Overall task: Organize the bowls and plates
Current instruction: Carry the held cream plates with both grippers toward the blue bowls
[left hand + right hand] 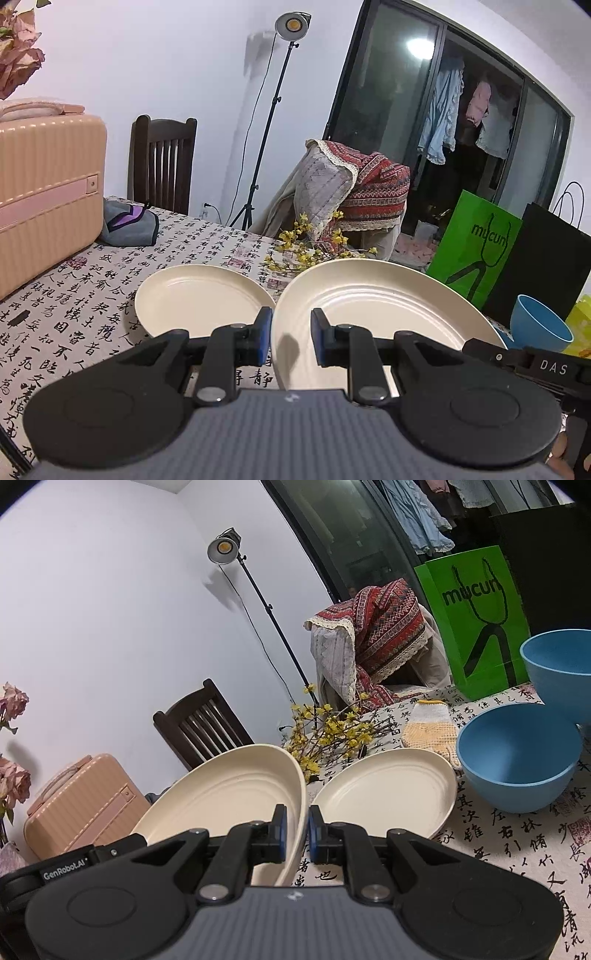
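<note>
My left gripper point(291, 328) is shut on the left rim of a cream plate point(373, 306), which is lifted and tilted above the table point(92, 295). My right gripper point(295, 827) is shut on the right rim of the same plate point(229, 794). Each view shows the other gripper's black body at the plate's far edge. In the left wrist view a second cream plate point(199, 299) lies flat on the cloth to the left. In the right wrist view a cream plate point(388, 790) lies flat to the right, beside a blue bowl point(517, 764). A second blue bowl point(561, 664) sits behind.
A pink suitcase point(44, 192) and a grey cloth point(129, 225) stand at the table's left. Yellow flower twigs point(325, 731) and a knitted glove point(428, 731) lie behind the plates. A green bag point(476, 620) stands at the back right. A dark chair point(162, 162) is behind the table.
</note>
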`<state>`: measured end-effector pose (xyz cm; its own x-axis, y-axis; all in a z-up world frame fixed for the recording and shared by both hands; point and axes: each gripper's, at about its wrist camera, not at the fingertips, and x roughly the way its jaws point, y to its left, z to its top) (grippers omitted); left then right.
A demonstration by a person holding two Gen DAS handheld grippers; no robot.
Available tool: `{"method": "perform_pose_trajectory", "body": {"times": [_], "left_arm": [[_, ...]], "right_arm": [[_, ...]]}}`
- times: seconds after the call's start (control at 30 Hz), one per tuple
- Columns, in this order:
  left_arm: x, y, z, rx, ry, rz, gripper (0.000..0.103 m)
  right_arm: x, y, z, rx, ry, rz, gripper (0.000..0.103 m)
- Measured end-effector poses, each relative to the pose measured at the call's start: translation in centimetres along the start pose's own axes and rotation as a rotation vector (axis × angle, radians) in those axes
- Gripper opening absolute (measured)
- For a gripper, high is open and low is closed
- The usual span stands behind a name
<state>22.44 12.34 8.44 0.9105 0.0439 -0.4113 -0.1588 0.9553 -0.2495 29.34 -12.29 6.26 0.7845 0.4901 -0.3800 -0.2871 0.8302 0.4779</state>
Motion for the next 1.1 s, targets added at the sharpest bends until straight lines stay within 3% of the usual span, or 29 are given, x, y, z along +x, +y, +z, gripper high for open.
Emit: {"method": "perform_pose_trajectory", "body": {"times": [1.1], "left_arm": [[-2.8, -1.5, -1.7, -0.002, -0.042, -0.066, 0.022]], "right_arm": [[-4.0, -1.4, -1.3, -0.004, -0.061, 0.004, 0.011]]}}
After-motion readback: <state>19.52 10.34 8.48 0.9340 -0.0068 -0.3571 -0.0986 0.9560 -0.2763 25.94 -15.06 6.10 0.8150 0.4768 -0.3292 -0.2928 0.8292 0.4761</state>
